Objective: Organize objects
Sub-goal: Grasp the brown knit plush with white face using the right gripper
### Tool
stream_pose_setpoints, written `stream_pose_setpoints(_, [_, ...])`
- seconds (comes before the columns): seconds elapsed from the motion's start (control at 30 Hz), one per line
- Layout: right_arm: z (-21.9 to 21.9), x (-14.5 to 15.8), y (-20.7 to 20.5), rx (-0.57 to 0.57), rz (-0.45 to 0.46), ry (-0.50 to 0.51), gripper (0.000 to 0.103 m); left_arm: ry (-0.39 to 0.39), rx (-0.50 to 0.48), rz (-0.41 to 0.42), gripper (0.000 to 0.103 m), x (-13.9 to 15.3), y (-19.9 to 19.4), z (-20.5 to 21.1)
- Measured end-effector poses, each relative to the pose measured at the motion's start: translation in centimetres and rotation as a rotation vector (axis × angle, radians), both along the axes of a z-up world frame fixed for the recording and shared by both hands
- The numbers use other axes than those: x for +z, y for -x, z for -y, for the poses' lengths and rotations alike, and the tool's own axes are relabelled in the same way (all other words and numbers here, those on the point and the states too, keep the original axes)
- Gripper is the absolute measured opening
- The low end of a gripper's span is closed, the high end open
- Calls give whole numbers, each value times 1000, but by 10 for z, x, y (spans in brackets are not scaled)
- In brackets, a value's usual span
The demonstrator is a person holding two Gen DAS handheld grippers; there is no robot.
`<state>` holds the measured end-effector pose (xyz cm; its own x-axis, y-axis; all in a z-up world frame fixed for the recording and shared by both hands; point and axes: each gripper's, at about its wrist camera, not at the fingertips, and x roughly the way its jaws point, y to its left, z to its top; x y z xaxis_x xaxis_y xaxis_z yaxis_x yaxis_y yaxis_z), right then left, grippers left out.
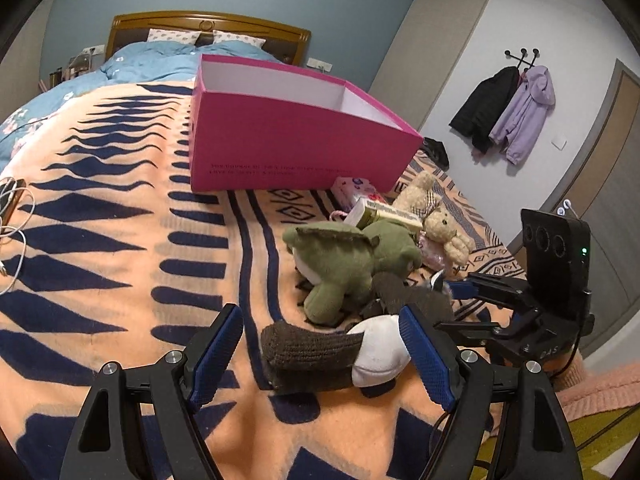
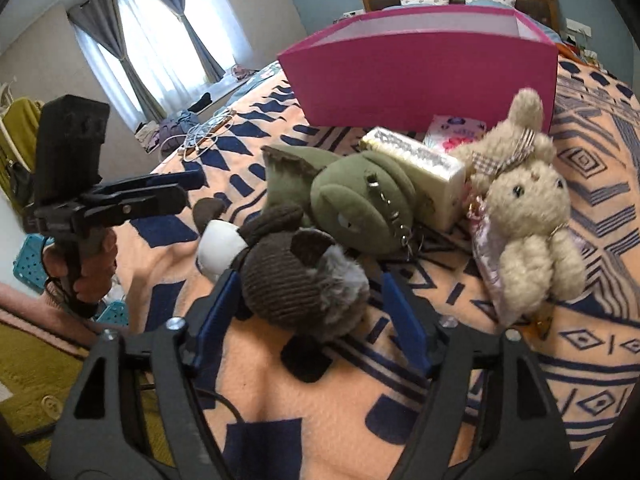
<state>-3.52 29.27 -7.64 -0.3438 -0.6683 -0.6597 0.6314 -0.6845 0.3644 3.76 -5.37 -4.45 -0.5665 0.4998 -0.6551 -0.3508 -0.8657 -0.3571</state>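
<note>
- The pink box (image 1: 296, 140) is sitting open-topped on the patterned blanket (image 1: 100, 240), in the upper centre of the left wrist view; the part of its white interior that is showing is holding nothing (the floor of the box is hidden, so its contents cannot be confirmed).
- The items to be sorted are all lying outside the box, in a loose heap in front of it at centre right: a green plush (image 1: 352, 256), a beige teddy bear (image 2: 528, 208), a cream carton (image 2: 424, 172) and a floral tissue pack (image 2: 456, 132) lying against the box's base.
- The brown and white plush (image 2: 296, 276) is lying nearest, low in the centre of both views, touching the green plush.
- The left gripper (image 1: 320, 356) is spreading its fingers wide either side of this plush's brown limb and white part, with gaps showing on both sides.
- The right gripper (image 2: 308, 312) is likewise standing apart, its blue pads flanking the plush's brown ribbed head without pressing it (whether the left pad is touching cannot be told).
- Judgement: the task is appearing to be at its start, with no item seen stowed; every visible item is remaining to be moved.
- Judgement: the brown and white plush is looking like the first candidate for pickup.
</note>
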Motion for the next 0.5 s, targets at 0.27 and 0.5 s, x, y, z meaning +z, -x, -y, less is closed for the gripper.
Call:
stream_pose_setpoints(0.27, [-2,-1,3,-3,34,60,57,-28,-12,29,82,-5,0,1])
stream_pose_setpoints(0.5, [-12,22,2,-17,22,98,55,-57,-37,-8,82,10,-5,0])
